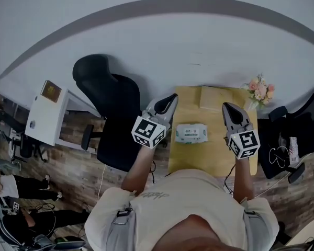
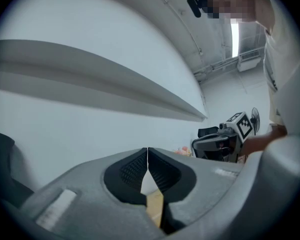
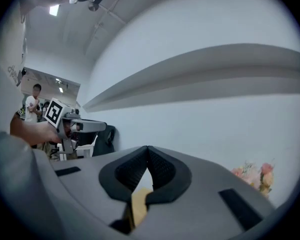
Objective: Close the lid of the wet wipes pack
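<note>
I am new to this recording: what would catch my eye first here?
Two grey grippers, the left gripper and the right gripper, both shut and empty, are held above a small yellow table, on either side of a wet wipes pack. Pink flowers stand at the table's far right corner.

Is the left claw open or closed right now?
Closed. In the left gripper view, the left claw has its tips touching, with nothing held between them.

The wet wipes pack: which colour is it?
The wet wipes pack is mainly white with greenish print, best seen in the head view.
</note>
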`<action>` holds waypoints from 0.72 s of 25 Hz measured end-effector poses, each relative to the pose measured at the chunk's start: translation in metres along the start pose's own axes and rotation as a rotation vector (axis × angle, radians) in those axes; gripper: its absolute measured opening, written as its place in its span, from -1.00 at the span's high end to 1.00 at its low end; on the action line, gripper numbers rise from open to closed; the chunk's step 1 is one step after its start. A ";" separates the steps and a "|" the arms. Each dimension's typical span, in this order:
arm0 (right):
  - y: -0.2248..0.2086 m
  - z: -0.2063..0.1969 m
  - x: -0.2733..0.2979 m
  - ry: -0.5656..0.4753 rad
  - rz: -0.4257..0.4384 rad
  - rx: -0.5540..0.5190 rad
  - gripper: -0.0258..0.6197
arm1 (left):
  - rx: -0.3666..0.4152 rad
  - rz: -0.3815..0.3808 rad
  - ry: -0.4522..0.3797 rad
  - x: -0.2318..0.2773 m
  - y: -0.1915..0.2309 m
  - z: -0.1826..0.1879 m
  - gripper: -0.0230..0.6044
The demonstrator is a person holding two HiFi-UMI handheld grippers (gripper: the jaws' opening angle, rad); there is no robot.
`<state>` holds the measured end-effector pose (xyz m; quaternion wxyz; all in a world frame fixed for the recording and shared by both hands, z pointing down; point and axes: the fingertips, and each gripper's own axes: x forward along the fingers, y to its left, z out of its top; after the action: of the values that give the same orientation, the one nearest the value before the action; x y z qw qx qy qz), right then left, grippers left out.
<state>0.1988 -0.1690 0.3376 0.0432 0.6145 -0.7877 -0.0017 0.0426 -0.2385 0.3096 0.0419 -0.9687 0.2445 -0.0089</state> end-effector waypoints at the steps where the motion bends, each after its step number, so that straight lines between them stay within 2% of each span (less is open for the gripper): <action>1: -0.002 0.009 -0.004 -0.030 -0.020 -0.009 0.91 | 0.002 0.004 -0.010 -0.001 0.001 0.004 0.87; 4: -0.006 0.033 -0.011 -0.110 -0.048 -0.017 0.91 | 0.015 0.026 -0.034 -0.003 0.011 0.016 0.87; 7: -0.007 0.048 -0.010 -0.148 -0.047 -0.027 0.91 | 0.045 0.071 -0.052 -0.005 0.022 0.026 0.87; 11: 0.000 0.055 -0.003 -0.158 -0.025 -0.032 0.91 | 0.033 0.108 -0.082 -0.006 0.026 0.033 0.87; 15: 0.008 0.052 0.006 -0.138 -0.015 -0.060 0.91 | 0.071 0.105 -0.045 -0.006 0.022 0.025 0.87; 18: 0.013 0.052 0.005 -0.127 -0.025 -0.106 0.91 | 0.067 0.109 -0.028 -0.008 0.023 0.018 0.87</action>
<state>0.1814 -0.1737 0.2873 0.0255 0.6196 -0.7801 -0.0827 0.0251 -0.2533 0.2899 0.0781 -0.9521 0.2956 -0.0013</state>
